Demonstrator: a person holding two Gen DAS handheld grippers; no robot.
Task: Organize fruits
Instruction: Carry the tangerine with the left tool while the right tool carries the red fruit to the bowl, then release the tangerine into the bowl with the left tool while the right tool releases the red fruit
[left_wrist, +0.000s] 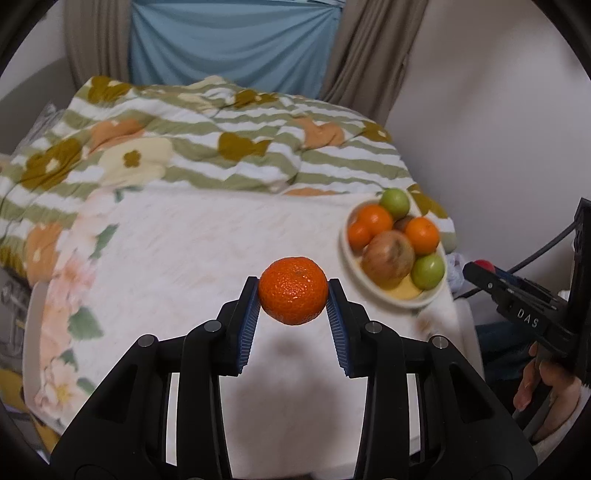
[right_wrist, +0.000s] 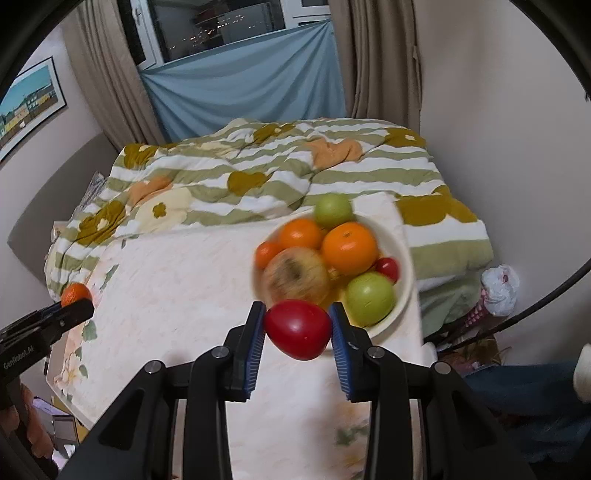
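My left gripper (left_wrist: 292, 295) is shut on an orange mandarin (left_wrist: 293, 290), held in the air above the white flowered table (left_wrist: 177, 258). My right gripper (right_wrist: 297, 325) is shut on a red tomato (right_wrist: 297, 329), lifted just in front of the white bowl (right_wrist: 404, 291). The bowl (left_wrist: 424, 300) stands at the table's right side and holds oranges (right_wrist: 350, 248), green apples (right_wrist: 370, 298), a large yellowish apple (right_wrist: 295, 275) and a small red fruit (right_wrist: 388, 267). In the right wrist view the left gripper (right_wrist: 79, 304) shows at the far left with the mandarin (right_wrist: 75, 292).
A striped floral quilt (left_wrist: 221, 140) lies on the bed behind the table. Curtains and a blue cloth (right_wrist: 243, 85) hang at the back. A person's hand (left_wrist: 546, 387) holds the right gripper's handle at the right edge. A plastic bag (right_wrist: 498, 284) lies right of the bed.
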